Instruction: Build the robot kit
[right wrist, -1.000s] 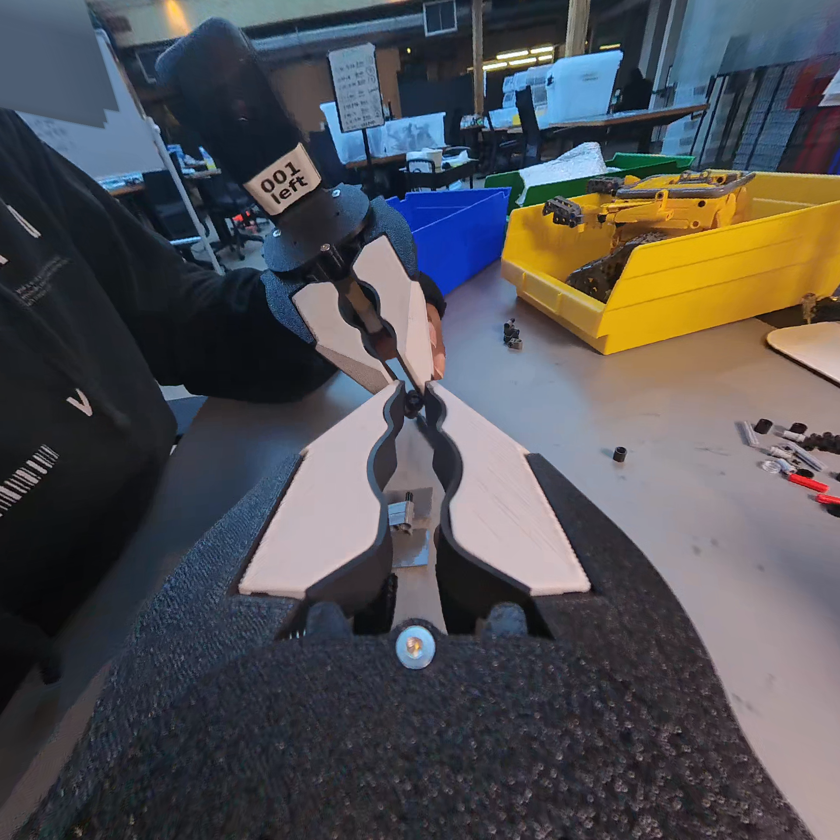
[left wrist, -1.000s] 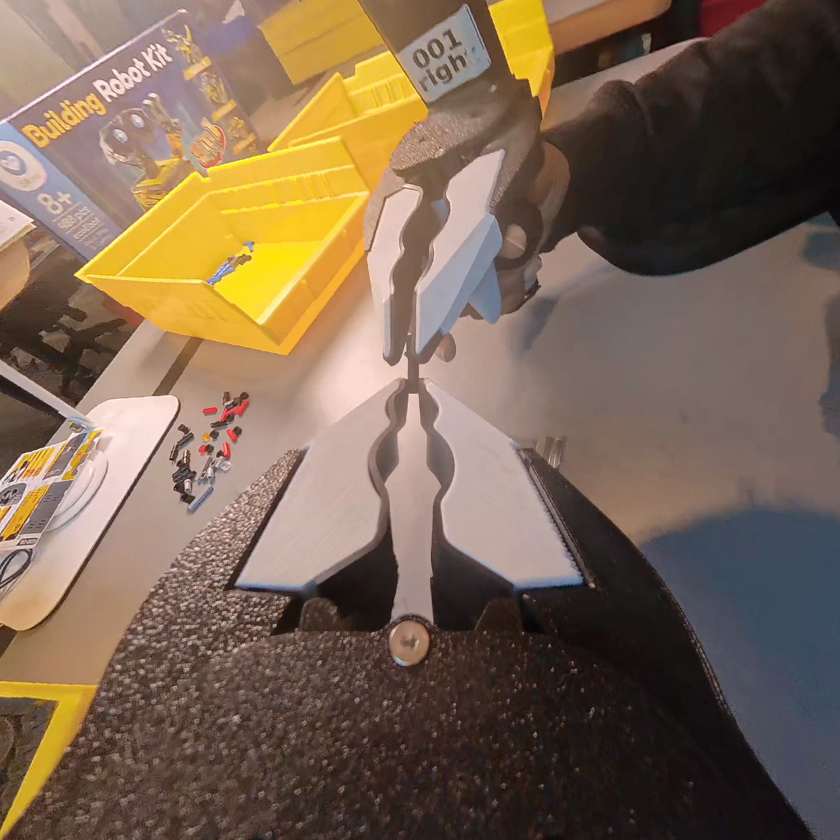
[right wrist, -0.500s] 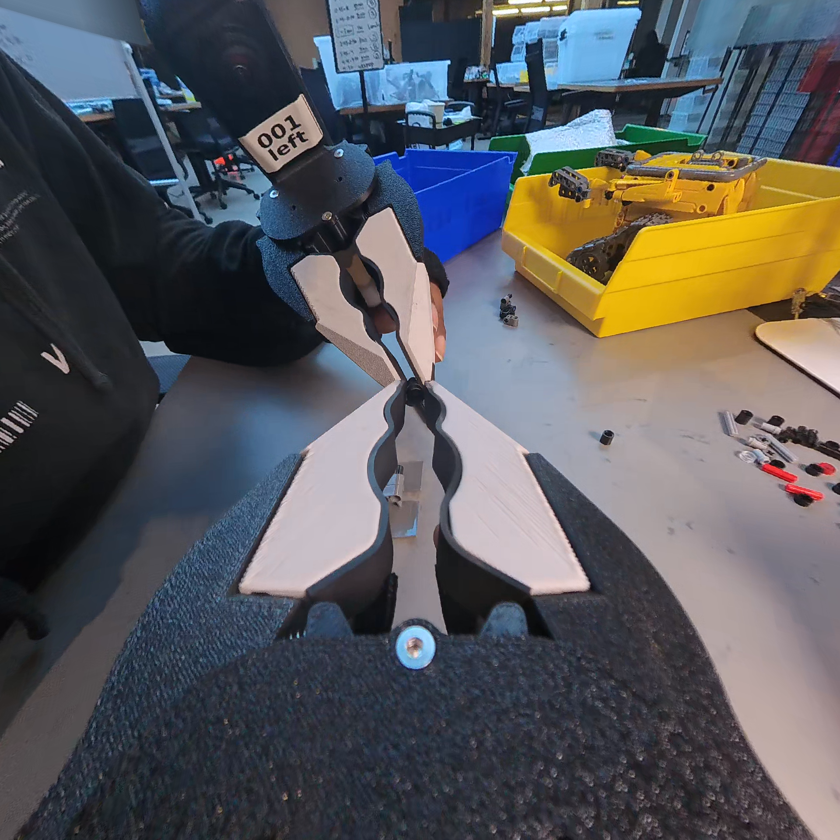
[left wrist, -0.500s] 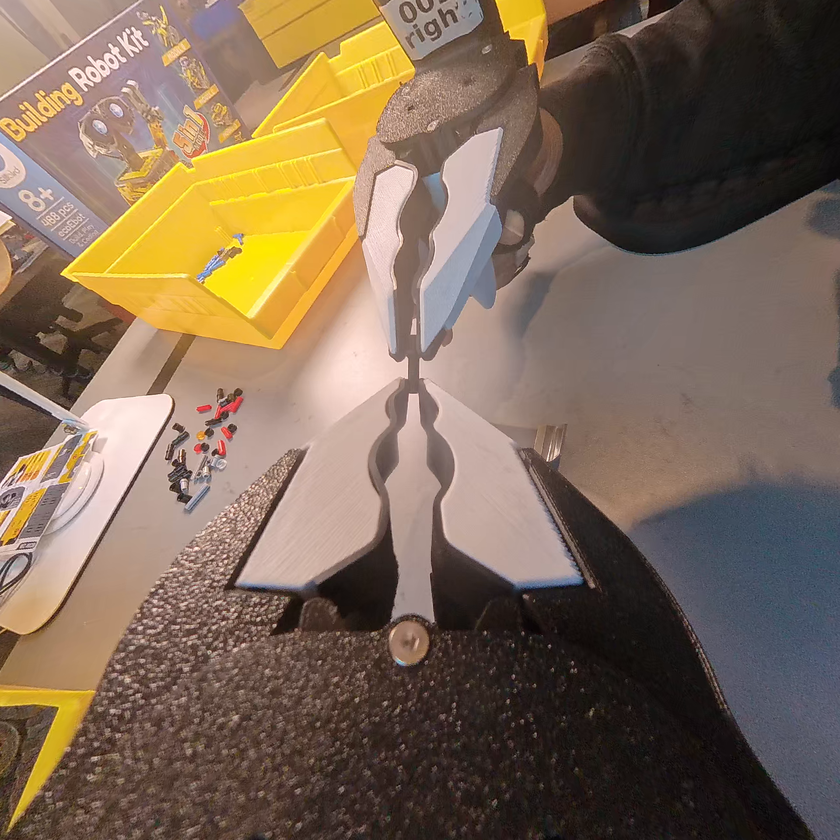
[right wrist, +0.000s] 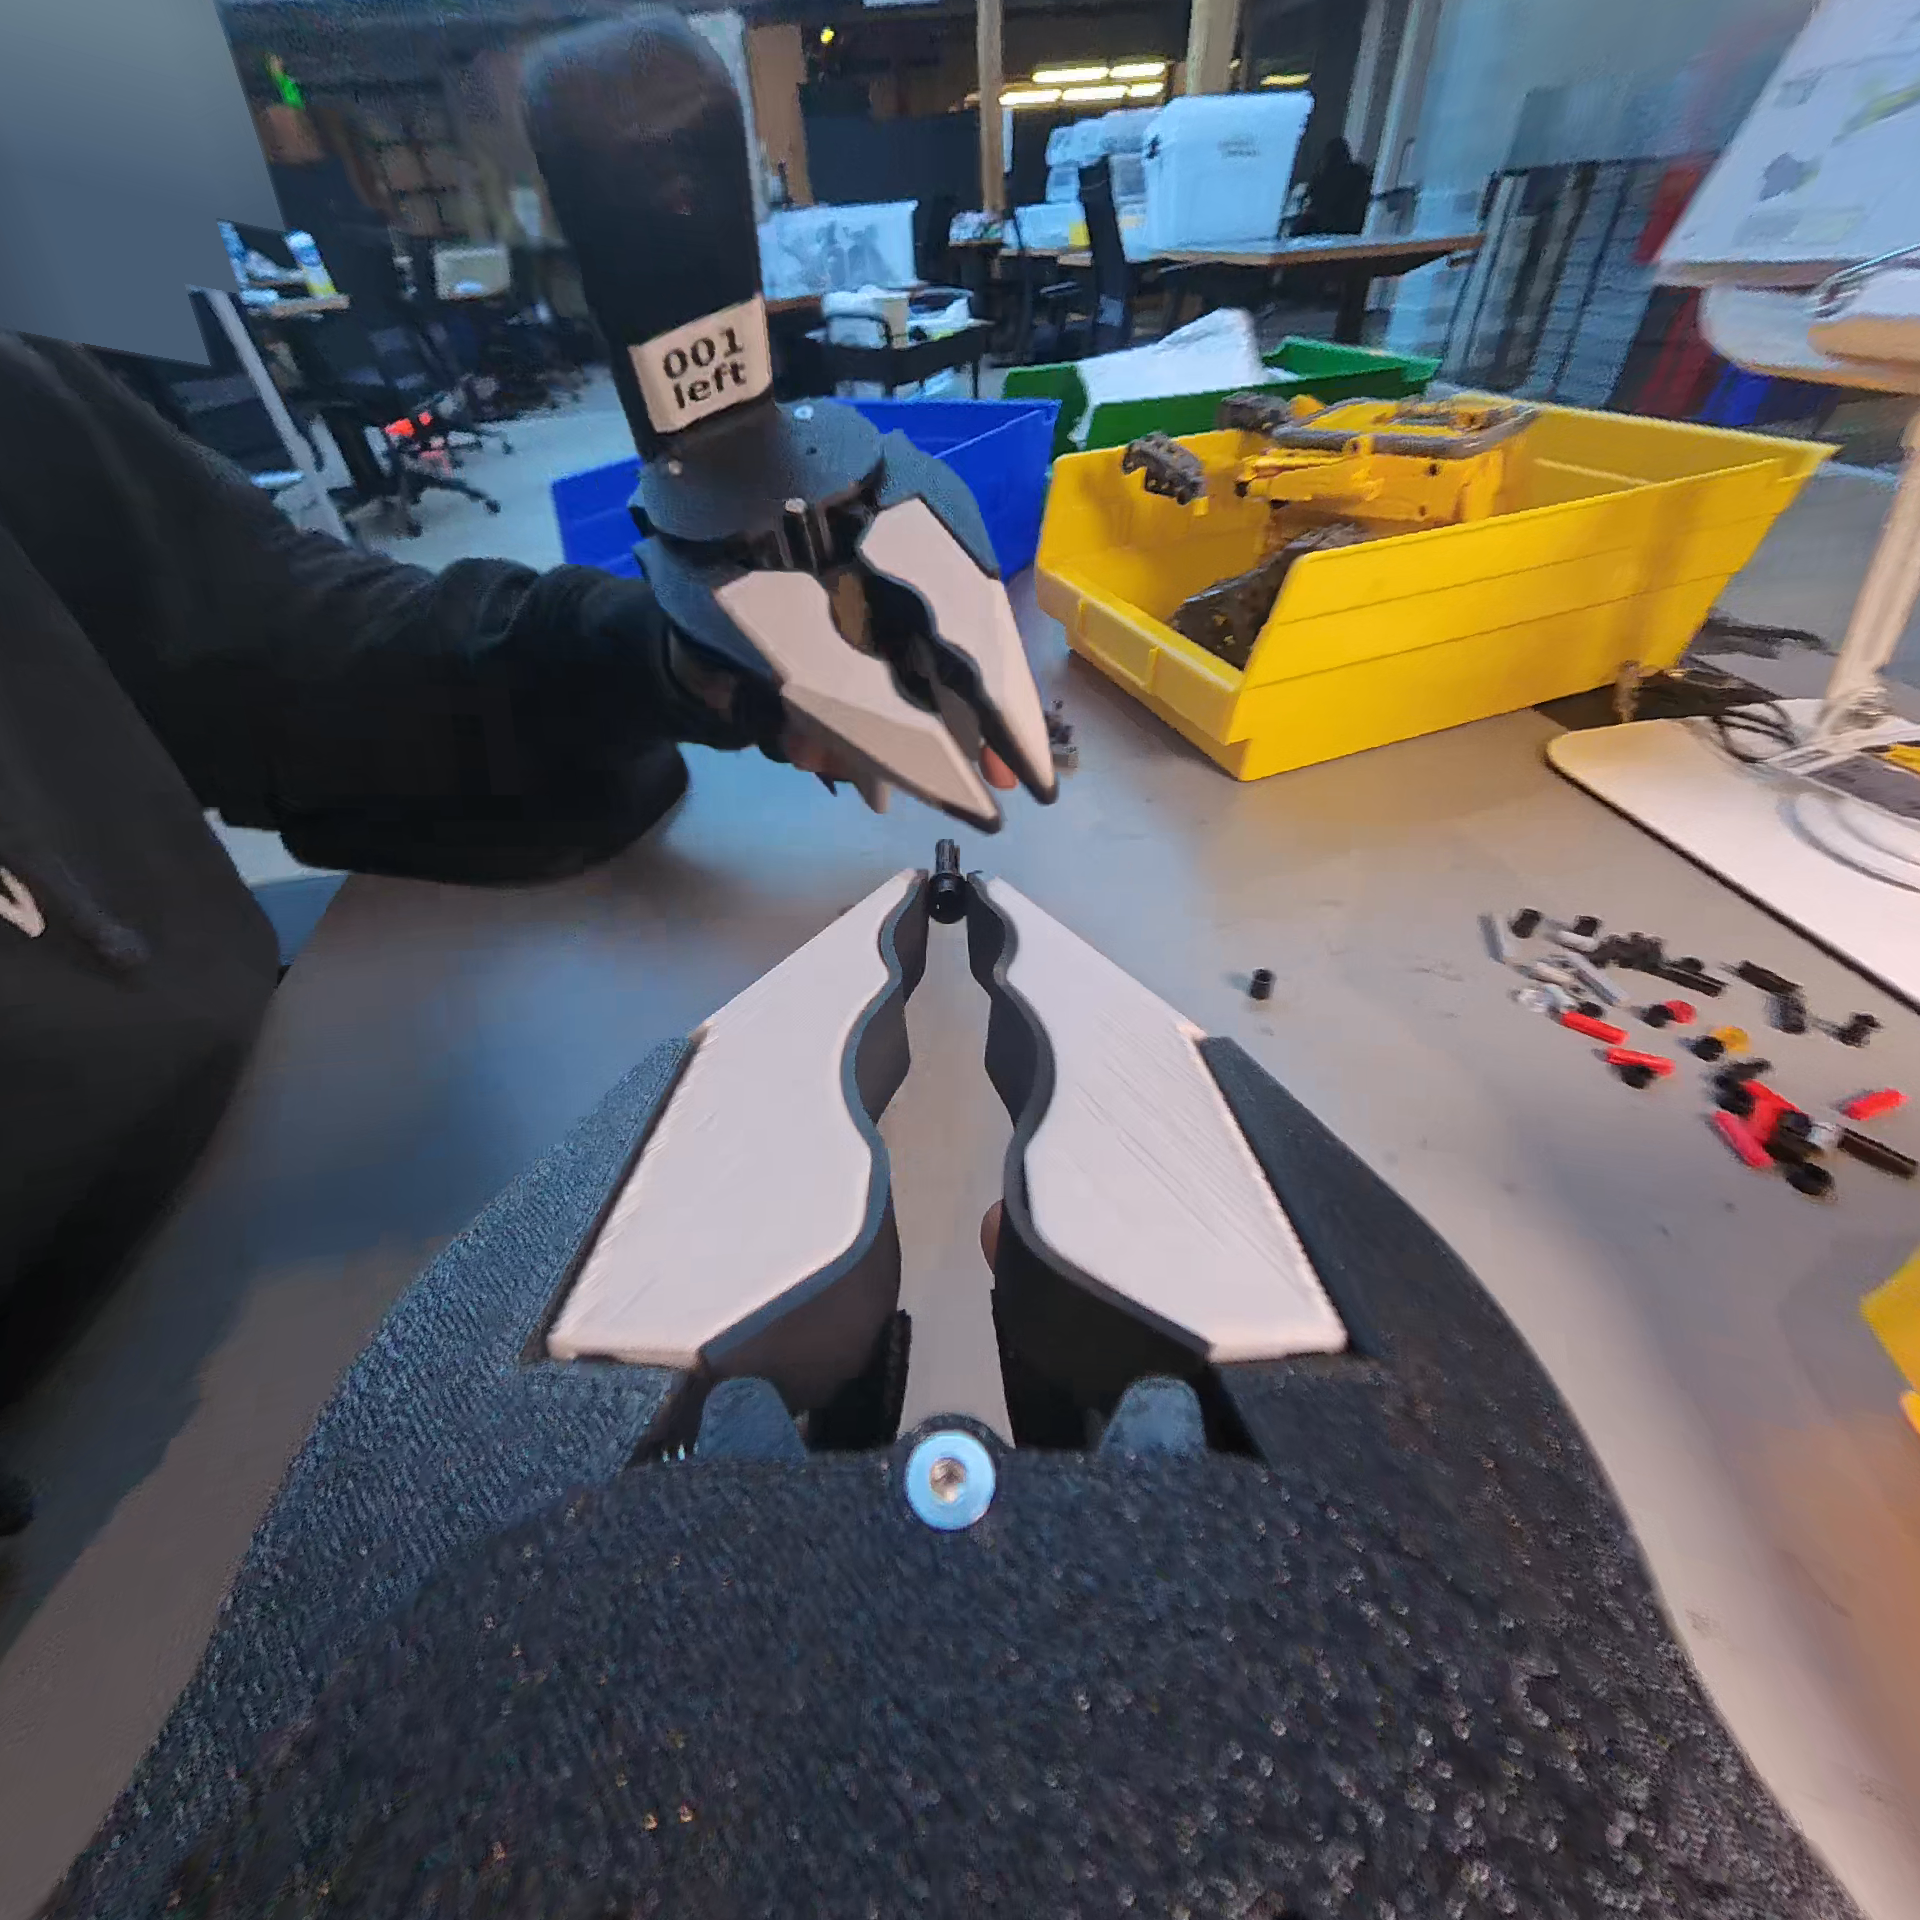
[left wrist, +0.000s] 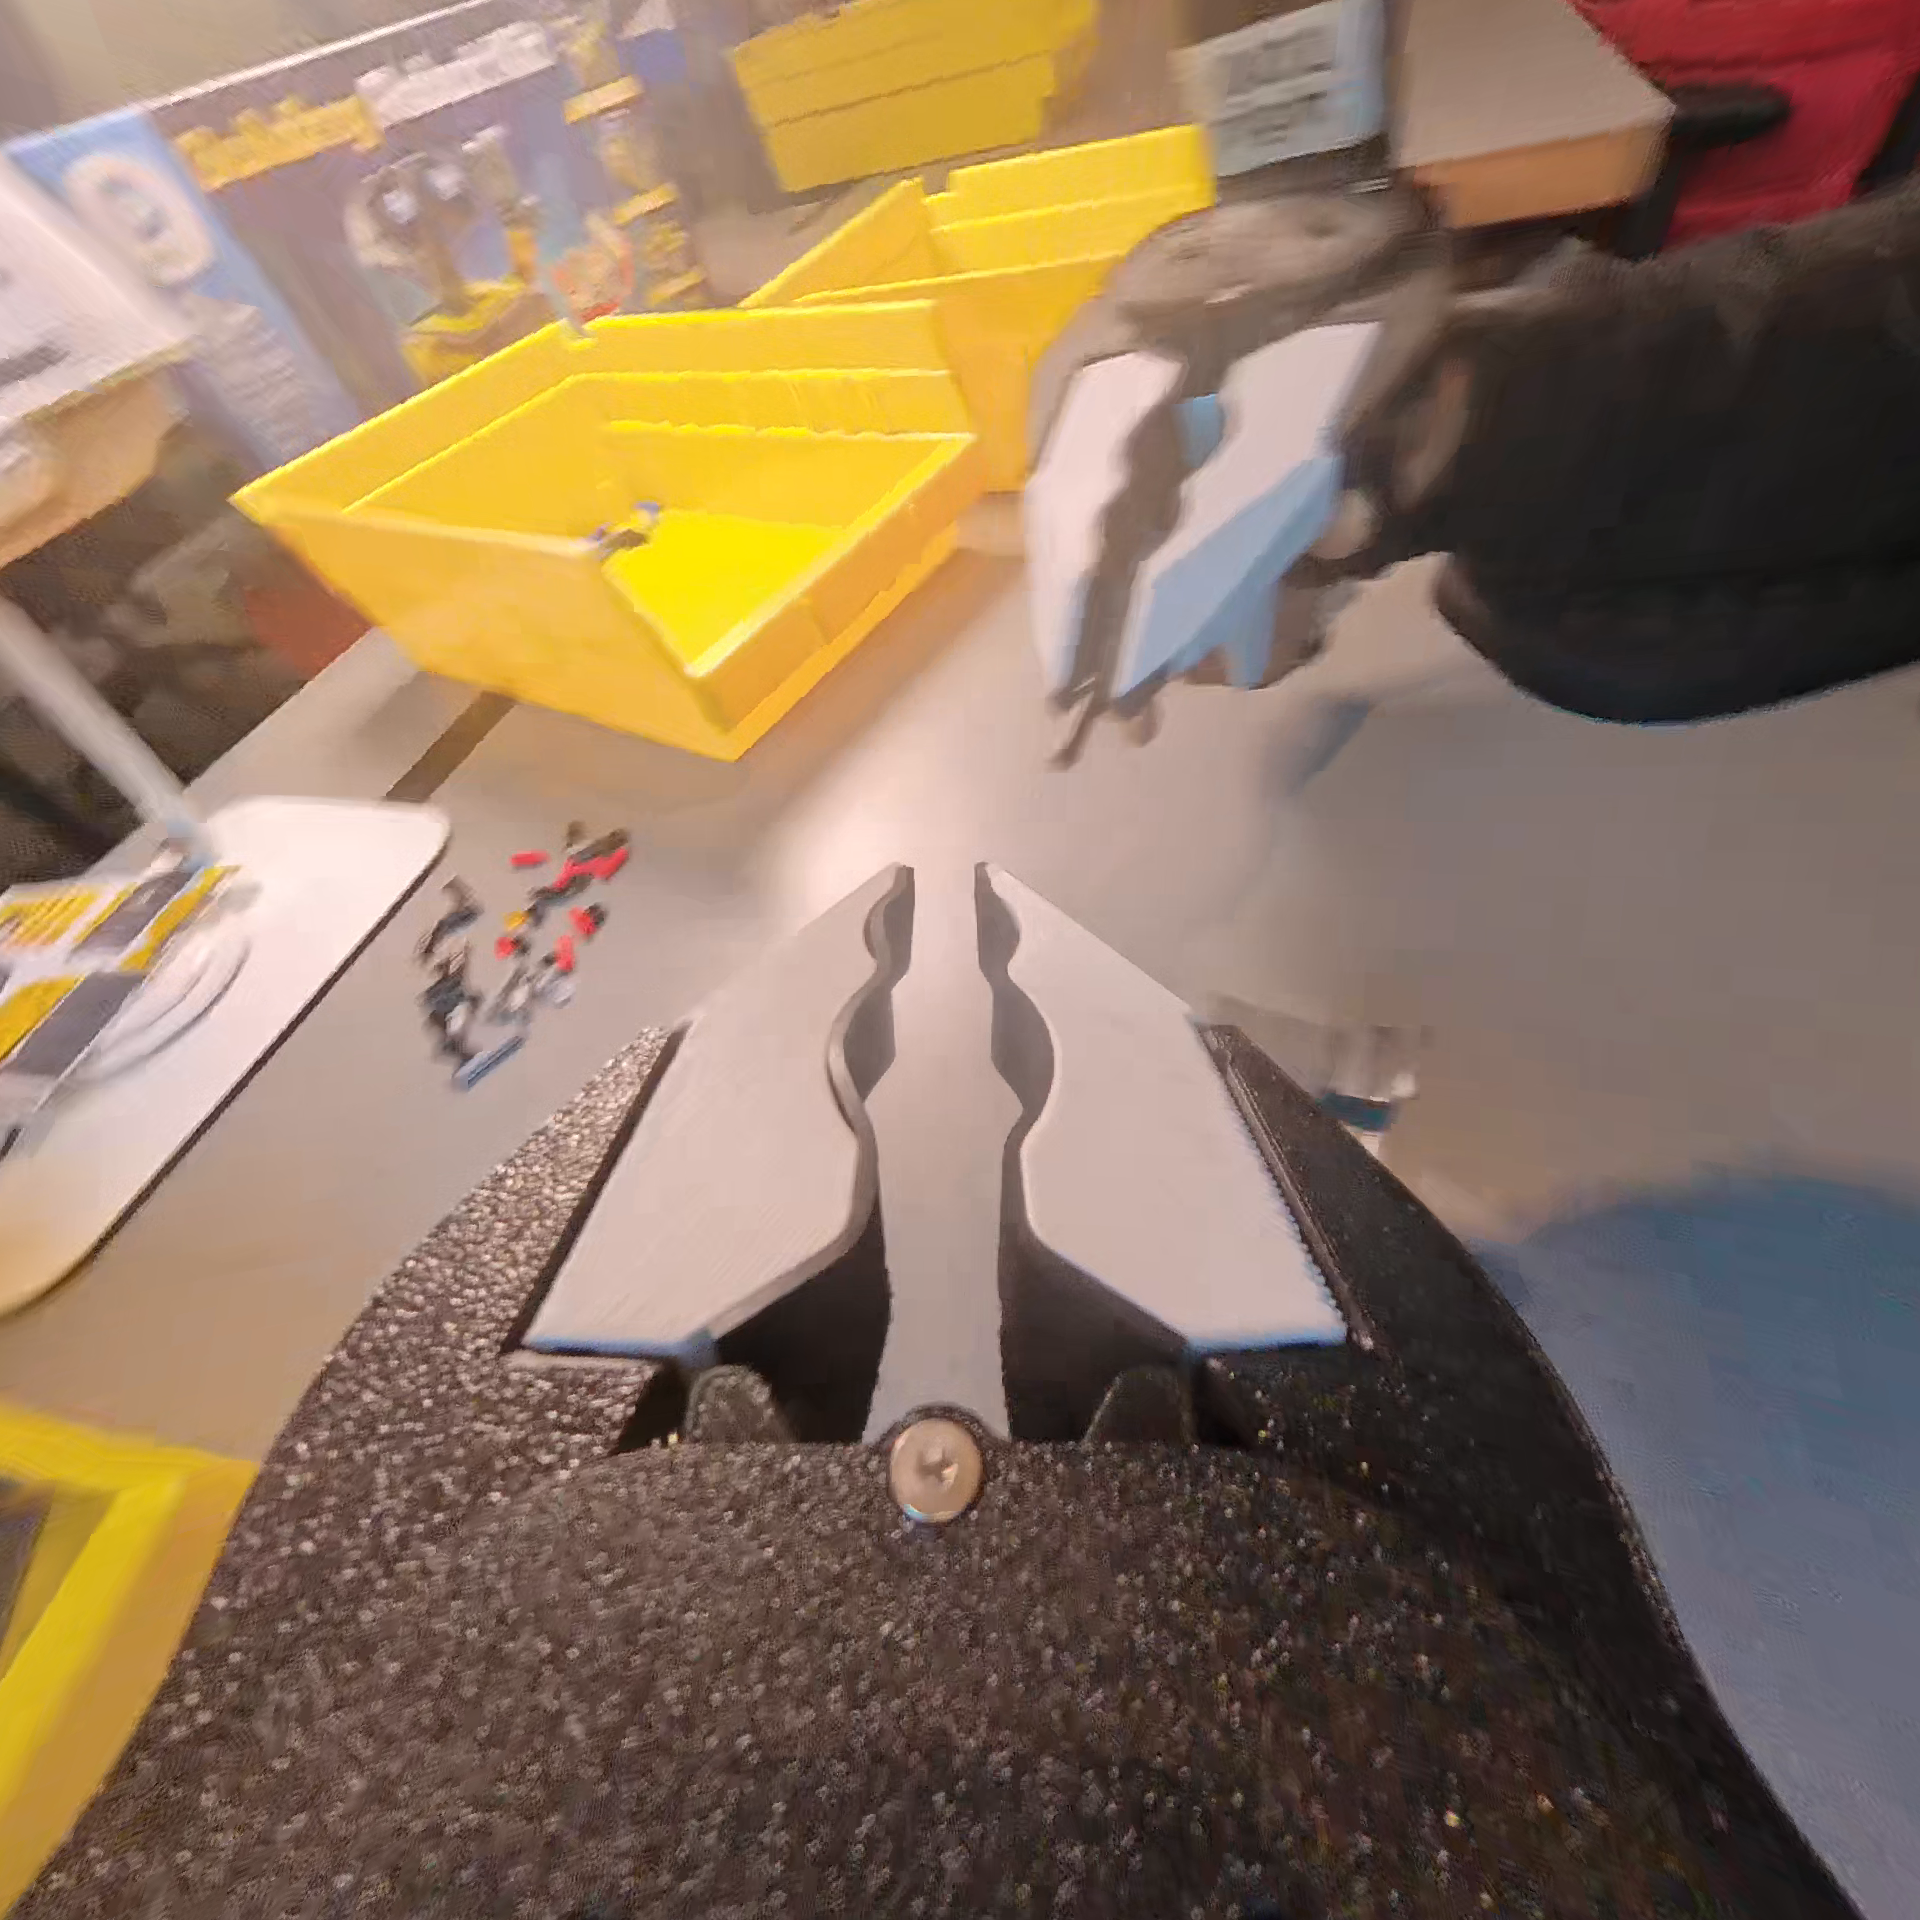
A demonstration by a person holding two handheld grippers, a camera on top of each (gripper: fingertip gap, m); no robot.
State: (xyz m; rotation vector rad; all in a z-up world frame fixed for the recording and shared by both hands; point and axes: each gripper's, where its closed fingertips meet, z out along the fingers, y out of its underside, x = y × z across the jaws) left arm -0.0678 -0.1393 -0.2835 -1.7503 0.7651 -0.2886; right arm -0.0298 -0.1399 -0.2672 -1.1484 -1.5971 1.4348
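The right gripper [right wrist: 945,881] pinches a tiny black peg [right wrist: 943,891] by its tip; the left gripper [left wrist: 943,871] hangs parted, empty. Any slackening could drop it among the loose parts [right wrist: 1704,1049].

Left gripper [left wrist: 943,883] now parted and clear of the small black pin [right wrist: 945,891], which right gripper [right wrist: 948,902] retains alone.

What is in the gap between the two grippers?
Nothing: in the right wrist view only bare grey table shows between the left gripper and the small black peg pinched by the right gripper.
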